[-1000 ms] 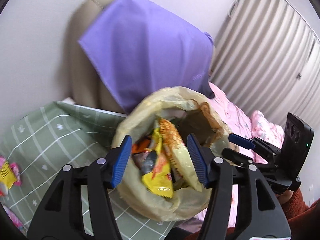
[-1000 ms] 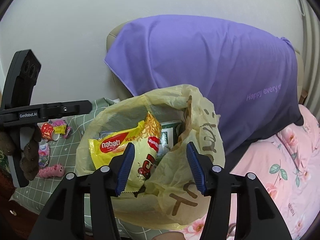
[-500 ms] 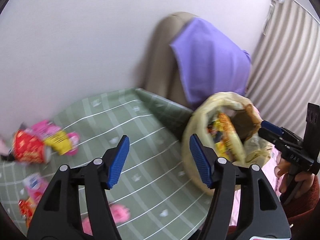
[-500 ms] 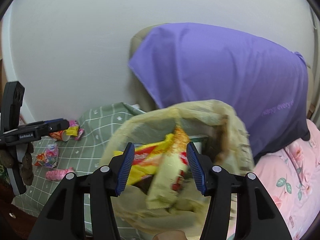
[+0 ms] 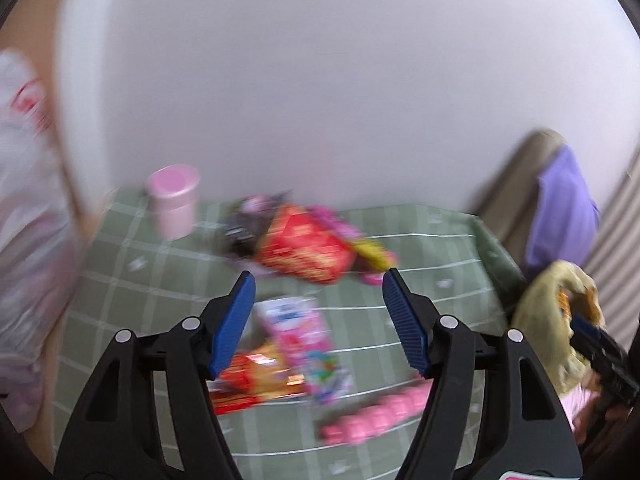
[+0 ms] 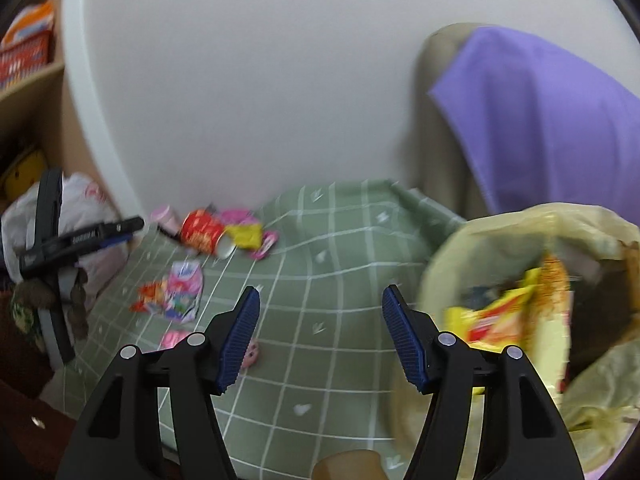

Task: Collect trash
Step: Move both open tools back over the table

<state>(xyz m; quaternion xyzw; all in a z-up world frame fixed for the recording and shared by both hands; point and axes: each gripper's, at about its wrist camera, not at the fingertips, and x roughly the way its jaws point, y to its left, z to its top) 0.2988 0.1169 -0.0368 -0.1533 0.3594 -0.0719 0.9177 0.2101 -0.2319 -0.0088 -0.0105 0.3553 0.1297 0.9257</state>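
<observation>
The yellow trash bag point(image 6: 532, 312) at the right edge of the counter point(image 6: 340, 264) already holds several wrappers, so part of the job looks done. Both the left claw point(image 5: 319, 320) and right claw point(image 6: 320, 332) gape apart, holding nothing. A red cup point(image 6: 204, 232), snack packets point(image 5: 296, 340) and pink wrappers point(image 5: 376, 412) lie uncollected on the green cloth.
</observation>
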